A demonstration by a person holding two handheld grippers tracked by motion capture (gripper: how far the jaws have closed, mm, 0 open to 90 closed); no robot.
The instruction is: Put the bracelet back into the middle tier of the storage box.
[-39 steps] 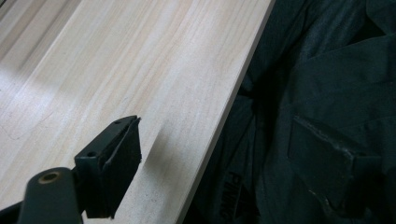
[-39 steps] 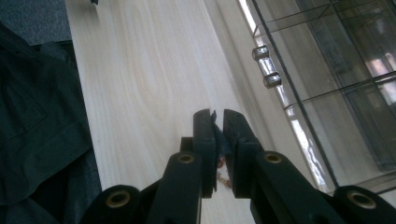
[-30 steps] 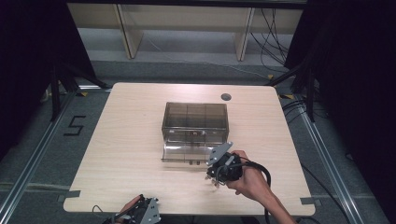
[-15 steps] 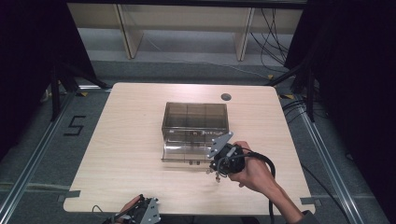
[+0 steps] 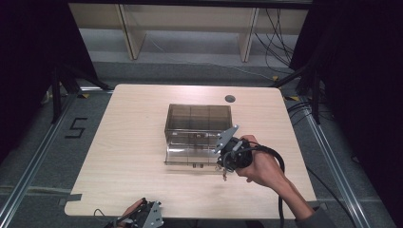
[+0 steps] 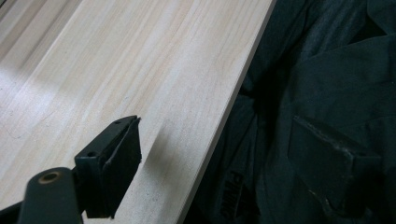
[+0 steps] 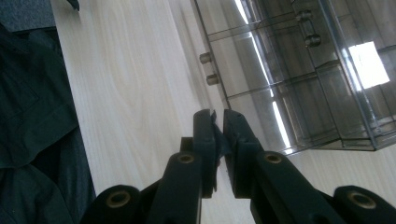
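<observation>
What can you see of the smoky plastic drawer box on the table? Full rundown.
The drawer box is a see-through, smoke-tinted plastic case, boxy, standing upright near the middle of the table. Inner dividers split it into compartments. Its bottom drawer is pulled out toward the person, with two small round knobs on its front. The compartments that can be seen look empty. The right gripper, jaws nearly closed, sits by the drawer's right front corner; whether it touches is unclear.
</observation>
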